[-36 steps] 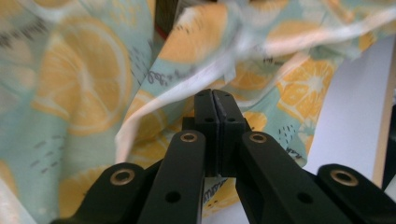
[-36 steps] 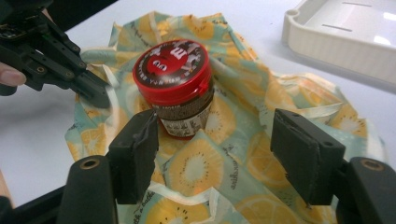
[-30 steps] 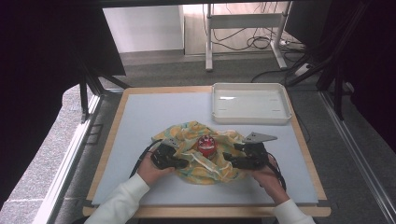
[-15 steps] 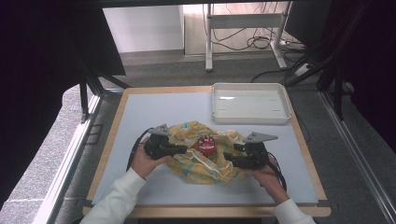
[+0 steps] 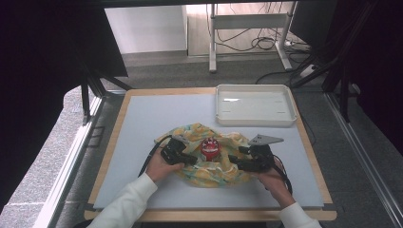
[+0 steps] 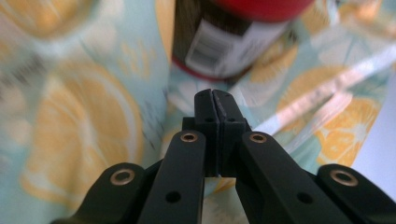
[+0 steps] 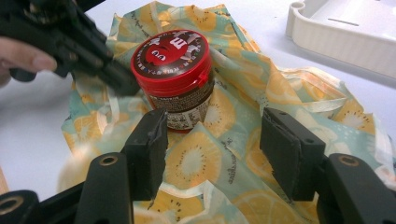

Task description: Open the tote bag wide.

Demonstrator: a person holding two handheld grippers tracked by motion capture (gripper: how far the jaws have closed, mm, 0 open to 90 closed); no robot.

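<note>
At the lower centre of the high view, I see the jar (image 5: 209,148) on the limp, slippery cloth (image 5: 190,133), best pinched at an edge; left gripper (image 6: 215,100) jaws together, right gripper (image 7: 212,154) jaws apart.

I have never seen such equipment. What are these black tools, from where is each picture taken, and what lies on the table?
A person holds two hand tools, each with two black jaws. One picture looks down from above; the other two come from cameras riding on each tool. On the table lies a lemon-print cloth with a red-lidded jar standing on it, and a white tray farther back. The left gripper is shut, apparently on nothing, close to the jar. The right gripper is open above the cloth.
</note>
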